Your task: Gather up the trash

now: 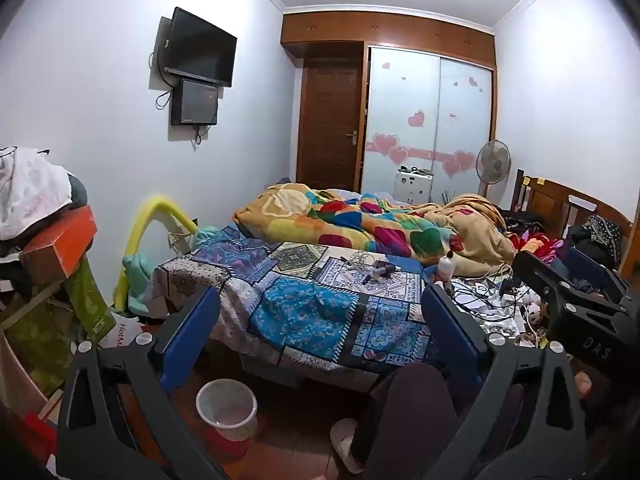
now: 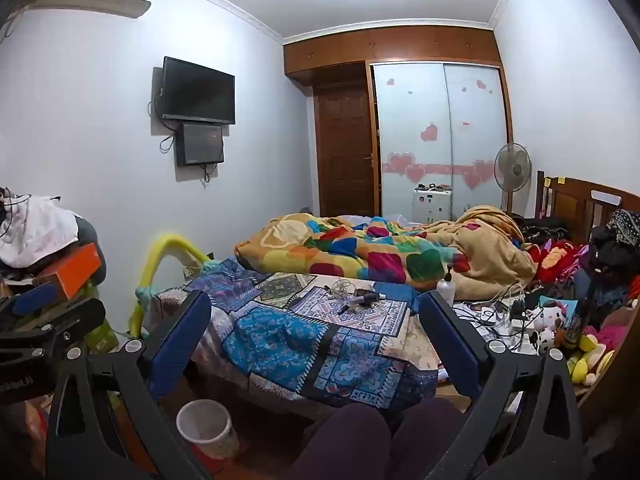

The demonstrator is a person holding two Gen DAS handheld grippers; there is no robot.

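A small white bin stands on the floor at the foot of the bed; it also shows in the right wrist view. Small loose items lie on the patchwork bedspread, also in the right wrist view. My left gripper is open and empty, held above the bed's near edge. My right gripper is open and empty at about the same height. The right gripper's body shows at the right of the left wrist view.
A colourful duvet is heaped mid-bed. Cables, a white bottle and plush toys clutter the right side. Stacked boxes and cloth stand at left. My knees are below the grippers. A fan and wardrobe stand behind.
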